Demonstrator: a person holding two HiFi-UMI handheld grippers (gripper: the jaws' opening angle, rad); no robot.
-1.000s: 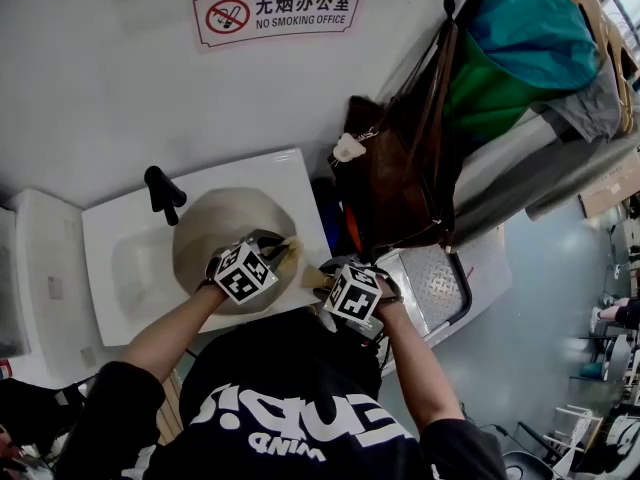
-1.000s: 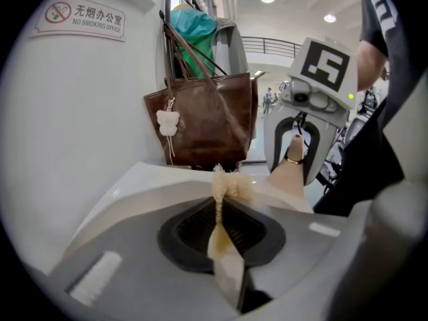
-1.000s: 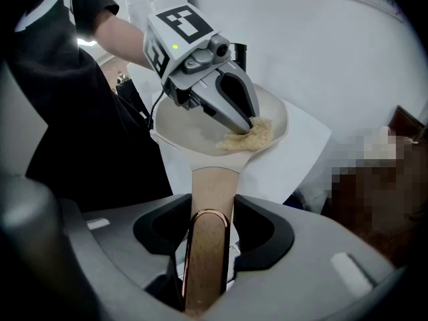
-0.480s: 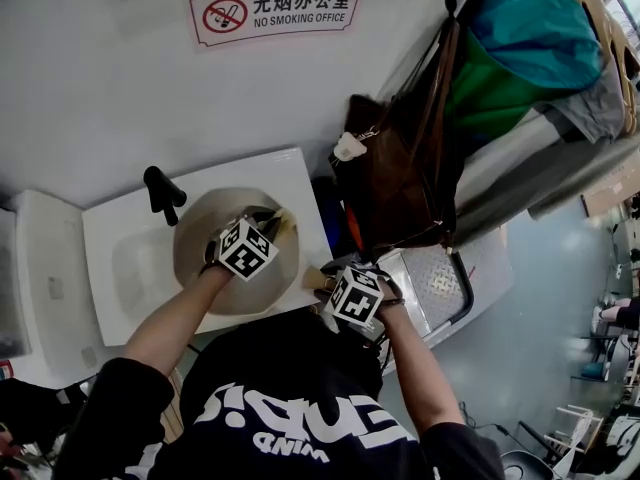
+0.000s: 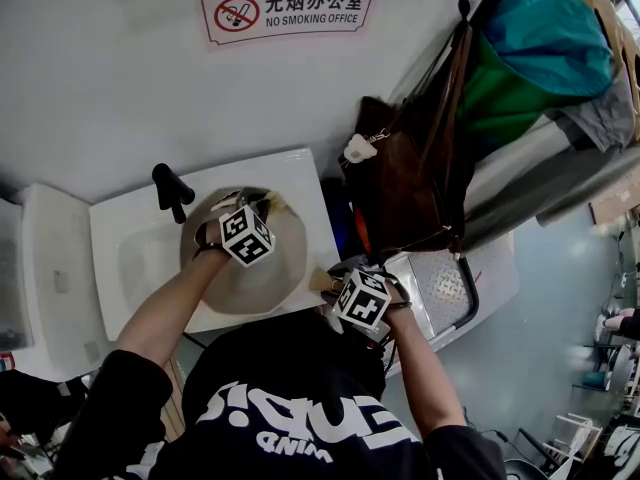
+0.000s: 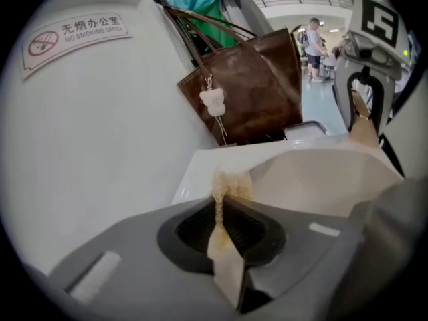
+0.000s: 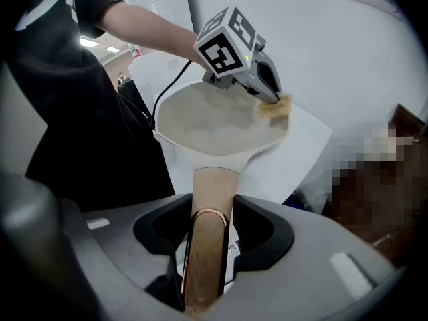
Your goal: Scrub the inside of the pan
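A cream pan (image 5: 250, 268) (image 7: 214, 122) sits over the white sink (image 5: 130, 228). Its wooden handle (image 7: 207, 246) runs back between the jaws of my right gripper (image 7: 204, 273) (image 5: 335, 293), which is shut on it. My left gripper (image 5: 262, 206) (image 6: 224, 209) is shut on a tan scrub pad (image 6: 229, 186) (image 7: 274, 107). The pad rests against the pan's far inner wall near the rim (image 6: 321, 179).
A black tap (image 5: 170, 190) stands at the sink's back left. A brown bag (image 5: 410, 168) (image 6: 251, 89) with a white charm hangs just right of the sink. A no-smoking sign (image 5: 288, 8) is on the wall. A metal tray (image 5: 440, 288) lies lower right.
My left gripper has moved the pad from the pan's right side toward its far rim. The right gripper keeps its hold on the handle.
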